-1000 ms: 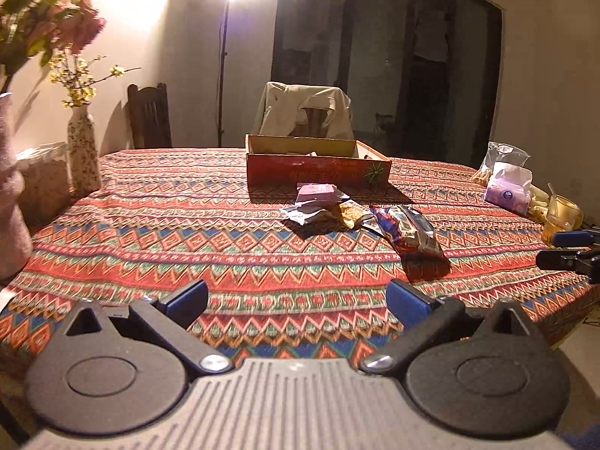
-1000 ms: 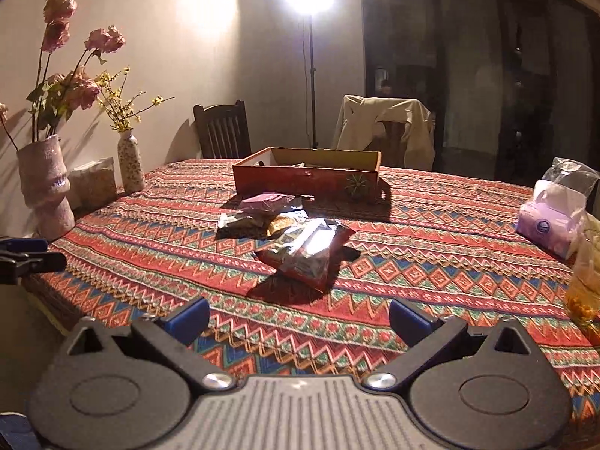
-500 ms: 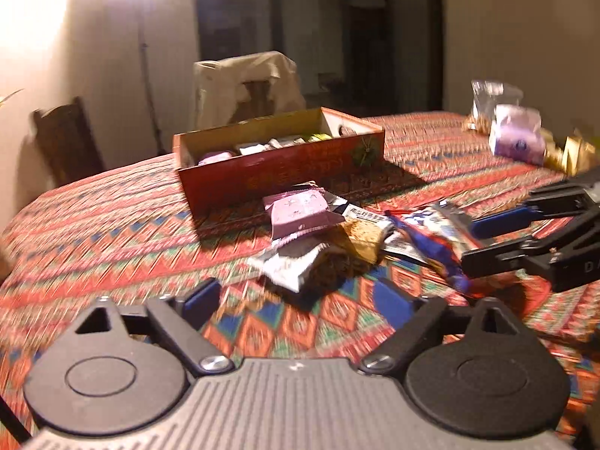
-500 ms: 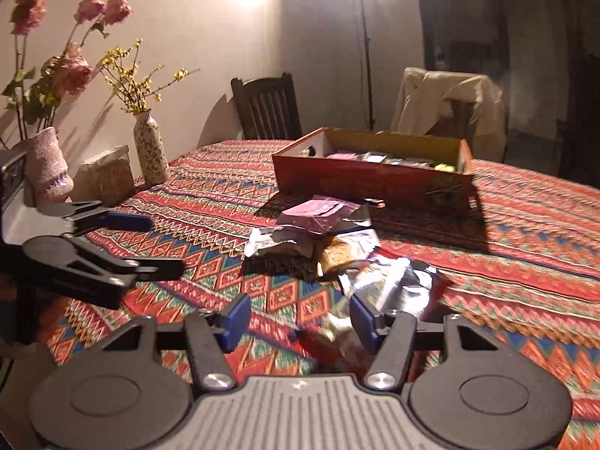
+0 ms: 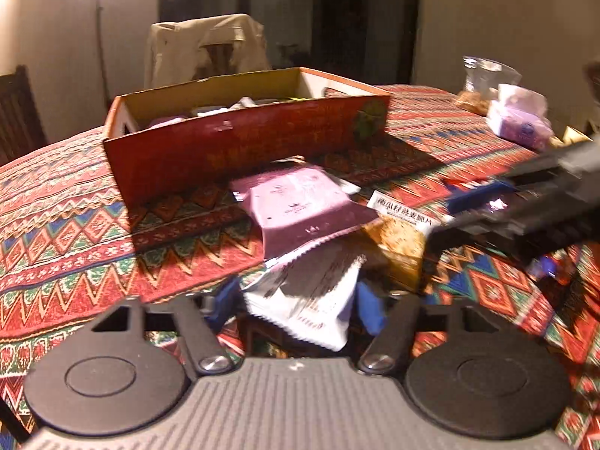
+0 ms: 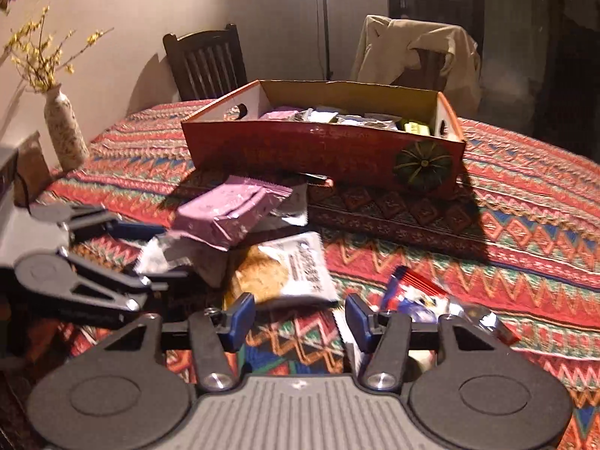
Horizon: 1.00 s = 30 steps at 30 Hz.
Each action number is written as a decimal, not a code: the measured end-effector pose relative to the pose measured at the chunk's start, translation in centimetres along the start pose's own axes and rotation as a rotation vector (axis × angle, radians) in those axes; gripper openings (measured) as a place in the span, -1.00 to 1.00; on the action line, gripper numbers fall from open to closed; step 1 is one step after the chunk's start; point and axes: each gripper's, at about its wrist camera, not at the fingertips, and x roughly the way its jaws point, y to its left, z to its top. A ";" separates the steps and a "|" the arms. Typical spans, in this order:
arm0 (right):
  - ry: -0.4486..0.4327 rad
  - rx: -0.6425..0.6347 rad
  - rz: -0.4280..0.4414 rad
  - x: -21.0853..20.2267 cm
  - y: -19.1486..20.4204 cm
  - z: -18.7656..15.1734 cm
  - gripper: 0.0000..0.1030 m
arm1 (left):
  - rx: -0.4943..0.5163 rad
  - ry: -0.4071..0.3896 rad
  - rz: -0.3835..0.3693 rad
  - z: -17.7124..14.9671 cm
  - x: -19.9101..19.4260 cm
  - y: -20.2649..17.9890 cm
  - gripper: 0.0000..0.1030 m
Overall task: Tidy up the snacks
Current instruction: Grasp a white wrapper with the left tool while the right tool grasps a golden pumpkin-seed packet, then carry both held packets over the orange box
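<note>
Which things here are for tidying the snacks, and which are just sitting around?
For the job: red box, pink packet, silver packet, cracker packet, red-blue packet, left tool, right tool.

Just lying about: vase, tissue pack, draped chair.

The desk point(image 6: 525, 202) carries a patterned red cloth. A speckled vase point(image 6: 62, 131) with yellow sprigs stands at the cloth's 9 o'clock edge. A dark wooden chair point(image 6: 206, 63) stands at 11 o'clock. A chair draped with a beige garment point(image 6: 416, 48) stands at 1 o'clock. A purple tissue pack point(image 5: 519, 122) sits at 2 o'clock.
</note>
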 end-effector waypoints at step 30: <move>0.027 -0.269 0.052 -3.7 6.0 -5.2 -0.28 | -0.439 -0.123 0.186 -8.2 -17.8 -4.3 0.17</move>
